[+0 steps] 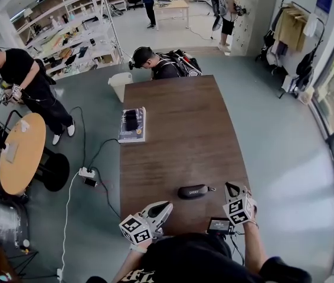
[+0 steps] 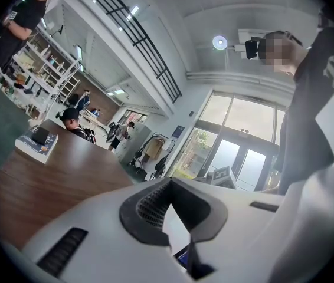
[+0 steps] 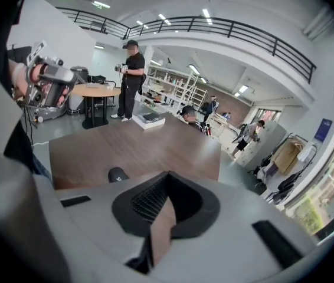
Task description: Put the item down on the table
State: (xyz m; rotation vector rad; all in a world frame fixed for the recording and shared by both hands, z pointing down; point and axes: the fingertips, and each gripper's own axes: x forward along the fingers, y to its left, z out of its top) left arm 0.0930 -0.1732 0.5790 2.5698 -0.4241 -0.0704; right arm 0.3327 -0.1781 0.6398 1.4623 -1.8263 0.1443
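Black case (image 1: pixel 192 191) lies left-to-right on the worktop (image 1: pixel 179 134), lower centre; right hand-held gripper (image 1: pixel 233 187), pressed together and empty, just right of it; left hand-held gripper (image 1: pixel 166 206) likewise closed, lower left.

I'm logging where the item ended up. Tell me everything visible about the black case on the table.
The black case is oblong with rounded ends, matte, apparently closed, with white lettering too small to read and a small tab at its right end. It lies flat, lengthwise across the wooden table, near the person's edge. Only the table touches it; the left gripper and right gripper are clear of it.
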